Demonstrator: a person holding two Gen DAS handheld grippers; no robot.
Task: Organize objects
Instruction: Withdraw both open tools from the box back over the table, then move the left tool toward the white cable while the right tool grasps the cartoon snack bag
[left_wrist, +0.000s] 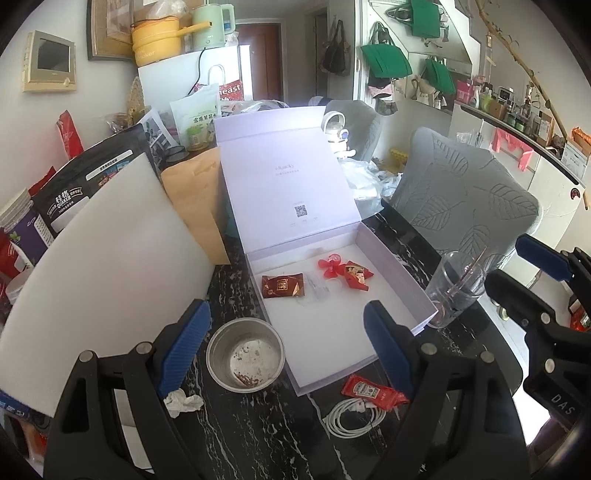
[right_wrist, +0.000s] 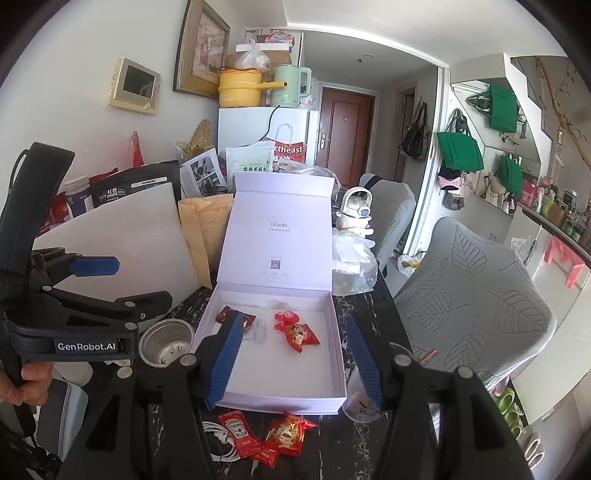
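Box (left_wrist: 384, 273) of pale lilac card sits open at the middle of a dark marbled tabletop (left_wrist: 258, 435), its lid (left_wrist: 280, 177) standing upright behind it. Inside lie a dark red packet (left_wrist: 283, 285), a clear wrapper (left_wrist: 314, 291), a red toy (left_wrist: 332, 266) and a red snack bag (left_wrist: 356, 275). The left gripper (left_wrist: 286, 349) hovers over the near edge of the box with its blue pads well apart, holding nothing; a metal cup (left_wrist: 245, 358) stands on the tabletop between its fingers, untouched. The right gripper (right_wrist: 295, 356) hangs above the front of the box, jaws also apart and empty. Just in front of the box lie ketchup sachets (right_wrist: 242, 434), a second snack bag (right_wrist: 290, 432) and a coiled white cable (left_wrist: 352, 417). A clear plastic cup (left_wrist: 456, 288) stands at the right corner of the box, a crumpled tissue (left_wrist: 183, 402) near the metal cup. A white foam board (left_wrist: 99, 266) leans at the left beside a brown envelope (left_wrist: 195, 206). A hand (right_wrist: 26, 380) grips the left gripper's handle.
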